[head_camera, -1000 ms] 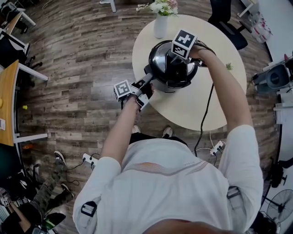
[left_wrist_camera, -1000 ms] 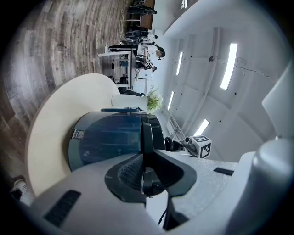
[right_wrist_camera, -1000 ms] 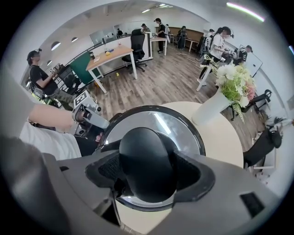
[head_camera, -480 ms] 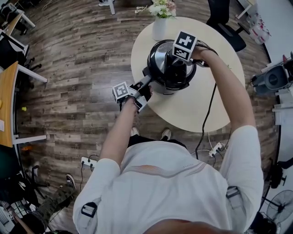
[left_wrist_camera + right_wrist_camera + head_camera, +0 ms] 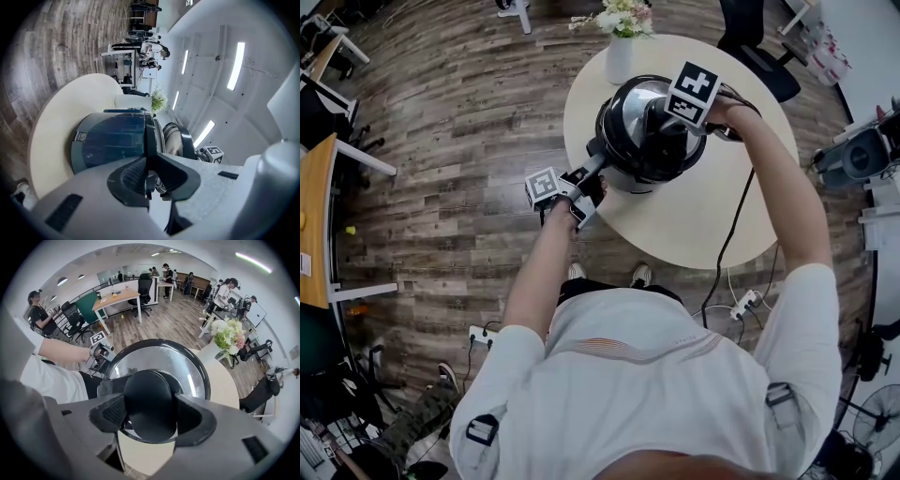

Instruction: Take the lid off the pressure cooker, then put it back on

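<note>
A person in a white shirt (image 5: 647, 375) leans over one round table (image 5: 694, 216), a gripper in each hand, two in all, each bearing one marker cube. The left gripper (image 5: 591, 172) reaches in level from the table's near edge. Its jaws are drawn almost together and clamped on the side handle (image 5: 598, 150) of the single pressure cooker (image 5: 623, 176), seen close up in the left gripper view (image 5: 149, 173) with the dark pot wall (image 5: 112, 140) just beyond. The right gripper (image 5: 660, 126) points steeply down over the cooker. In the right gripper view (image 5: 150, 416) its jaws stand part-way apart, both pads pressed on the black knob (image 5: 149, 401) of the one chrome lid (image 5: 159, 357). The lid (image 5: 628, 105) sits over the pot, and from the left gripper view it appears raised a little off the rim. A black cable (image 5: 722, 244) runs from the cooker off the table's edge to the wooden floor (image 5: 469, 122). At the table's far side stands one white vase (image 5: 619, 58) of flowers (image 5: 619, 17), near the cooker but not touching it. One dark chair (image 5: 759, 37) stands beyond the table.
</note>
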Demonstrator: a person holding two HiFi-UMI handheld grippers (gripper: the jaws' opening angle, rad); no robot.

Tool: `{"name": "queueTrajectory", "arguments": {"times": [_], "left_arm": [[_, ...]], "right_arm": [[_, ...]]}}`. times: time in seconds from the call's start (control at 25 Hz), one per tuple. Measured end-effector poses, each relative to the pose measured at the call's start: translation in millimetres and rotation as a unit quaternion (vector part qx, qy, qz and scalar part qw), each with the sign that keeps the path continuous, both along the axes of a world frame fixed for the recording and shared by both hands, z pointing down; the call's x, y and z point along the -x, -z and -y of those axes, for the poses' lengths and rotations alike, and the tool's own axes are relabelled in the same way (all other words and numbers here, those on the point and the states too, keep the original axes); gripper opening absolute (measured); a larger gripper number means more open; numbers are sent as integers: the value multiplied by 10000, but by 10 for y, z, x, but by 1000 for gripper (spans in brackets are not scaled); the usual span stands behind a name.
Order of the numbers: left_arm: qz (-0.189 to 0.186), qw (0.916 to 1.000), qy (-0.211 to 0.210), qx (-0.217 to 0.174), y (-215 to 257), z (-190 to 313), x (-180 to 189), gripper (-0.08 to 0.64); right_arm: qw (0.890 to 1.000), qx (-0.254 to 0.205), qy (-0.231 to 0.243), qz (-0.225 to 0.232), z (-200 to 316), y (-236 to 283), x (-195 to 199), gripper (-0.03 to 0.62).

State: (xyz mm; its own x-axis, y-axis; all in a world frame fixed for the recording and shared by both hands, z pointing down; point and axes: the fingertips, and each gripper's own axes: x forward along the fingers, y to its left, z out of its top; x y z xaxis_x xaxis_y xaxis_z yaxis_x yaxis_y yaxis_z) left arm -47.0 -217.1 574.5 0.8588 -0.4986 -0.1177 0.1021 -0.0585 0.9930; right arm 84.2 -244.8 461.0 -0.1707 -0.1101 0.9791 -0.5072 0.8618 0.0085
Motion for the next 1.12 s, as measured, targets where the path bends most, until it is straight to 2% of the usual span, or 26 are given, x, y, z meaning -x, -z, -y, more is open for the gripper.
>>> {"name": "queueTrajectory", "arguments": {"times": [0.24,0.52,0.64,0.68,0.72,0.76,0.8,0.84,0.92,1.0,1.04,1.08,1.12], "left_arm": [[-76,10000,22,42,17,8,0,63],[-38,10000,14,-77,84,-23,-13,63],[339,9983,-14,-467,102,-33,14,74],[586,9963,-12,-626,116,-42,29,142],[998,9919,9,-786,117,-59,59,211],[1591,9825,54,-964,99,-82,107,252],[2262,9668,123,-1182,90,-111,163,256],[2901,9458,214,-1445,115,-143,215,255],[3916,8958,457,-2052,288,-193,281,255],[4579,8433,694,-2729,605,-236,244,245],[4783,8192,753,-3074,791,-256,176,233],[4892,8001,768,-3385,972,-271,80,219],[4923,7870,757,-3641,1137,-279,-32,202]], "right_arm": [[9990,-75,-372,216,-167,286,-342,310],[9954,-108,-952,97,-496,385,-1050,308],[9924,-46,-1229,72,-617,304,-1349,308],[9912,-23,-1322,69,-643,260,-1446,307],[9899,2,-1415,61,-668,209,-1542,307],[9886,26,-1506,47,-698,153,-1638,307],[9872,42,-1593,27,-734,94,-1731,307],[9858,51,-1679,-1,-775,34,-1822,307],[9830,60,-1832,-73,-852,-88,-1997,307],[9807,93,-1952,-111,-914,-210,-2154,305],[9795,124,-2008,-107,-943,-266,-2222,305],[9782,165,-2066,-94,-973,-319,-2283,305],[9769,207,-2124,-80,-1003,-370,-2340,305]]}}
